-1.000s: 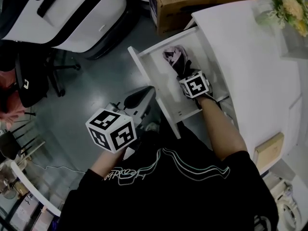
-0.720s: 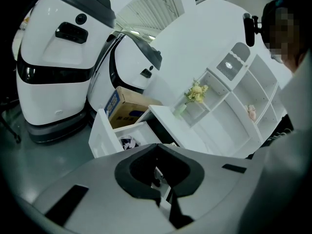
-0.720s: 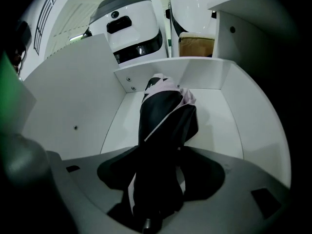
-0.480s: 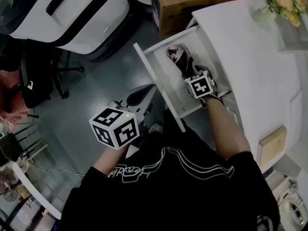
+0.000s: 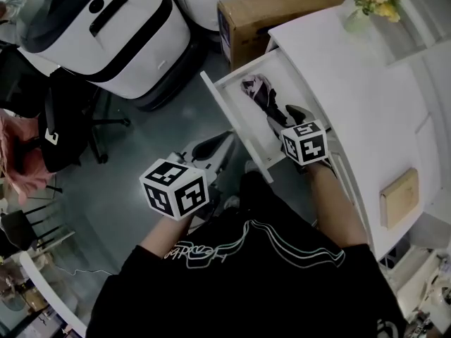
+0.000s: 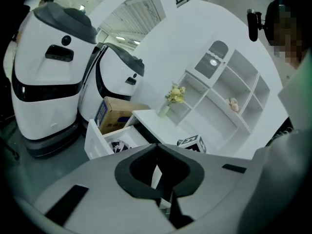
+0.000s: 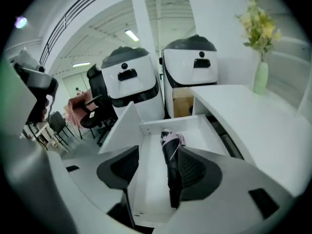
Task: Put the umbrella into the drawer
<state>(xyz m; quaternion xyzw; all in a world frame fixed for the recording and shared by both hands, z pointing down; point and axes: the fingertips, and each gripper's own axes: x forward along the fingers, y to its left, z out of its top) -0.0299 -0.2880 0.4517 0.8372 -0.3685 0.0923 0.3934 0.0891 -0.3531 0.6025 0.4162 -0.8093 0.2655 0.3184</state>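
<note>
Your umbrella [image 5: 258, 91] lies folded on the floor of the open drawer [image 5: 233, 122], so the putting-in itself looks done. Your right gripper [image 7: 156, 155] hangs above it with its jaws spread wide and pressing on nothing, the umbrella showing below the gap, close to the right pad. Your left gripper [image 6: 156, 147] is off to the side, jaws together and empty, and all that seems left is to draw clear and perhaps close the drawer.
</note>
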